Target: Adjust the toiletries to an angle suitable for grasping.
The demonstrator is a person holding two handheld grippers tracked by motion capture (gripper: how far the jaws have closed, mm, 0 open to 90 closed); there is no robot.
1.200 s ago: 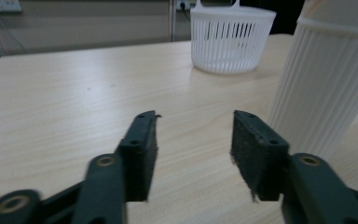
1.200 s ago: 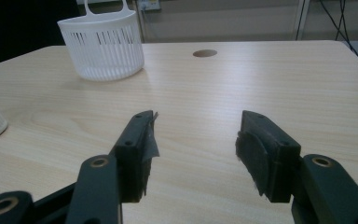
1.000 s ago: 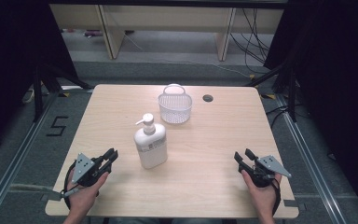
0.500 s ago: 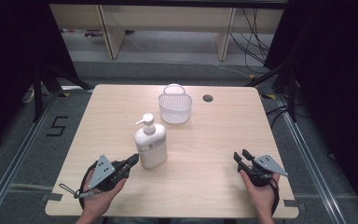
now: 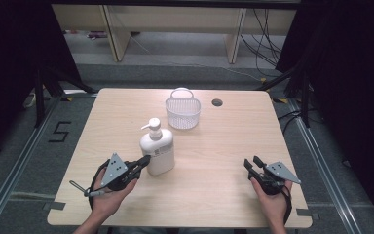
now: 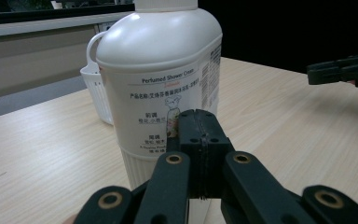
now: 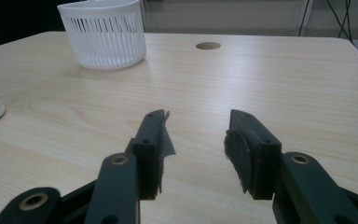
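I am holding my left tool [image 5: 143, 161] with its jaws pressed fully together, nothing between them, their tips pointing at the lower front of a white pump bottle [image 5: 158, 148] just ahead; whether they are touching it I cannot tell. The bottle is standing upright on the bench [image 5: 224, 161], with a white basket [image 5: 182, 112] beyond it. I am resting my right tool [image 7: 196, 137] well off to the side, its jaws standing apart over bare wood.
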